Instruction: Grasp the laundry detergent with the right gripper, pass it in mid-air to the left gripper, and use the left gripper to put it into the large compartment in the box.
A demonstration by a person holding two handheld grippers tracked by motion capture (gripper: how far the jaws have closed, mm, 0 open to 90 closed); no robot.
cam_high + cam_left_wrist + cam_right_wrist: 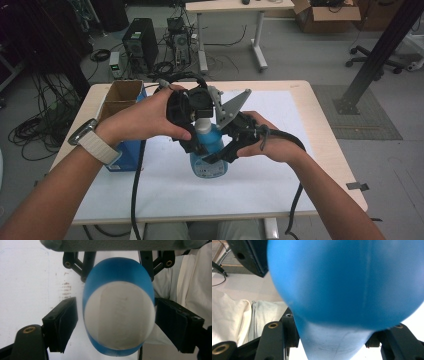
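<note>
A: Box [122,100] at far left, then left gripper [112,322]: jaws half open around the bottle's cap [118,315], left pad apart.

B: Right gripper [220,155] clamps the blue bottle [209,160] upright on the worktop [280,175]. Off-centre squeeze could tip it.

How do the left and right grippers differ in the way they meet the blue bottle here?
The left gripper comes down over the bottle from above, while the right gripper meets its body from the side. The left gripper's jaws stand either side of the bottle's white top with a gap at one pad; the right gripper's jaws are clamped on the bottle. Both are black and hand-held, and both work on the same bottle.
</note>
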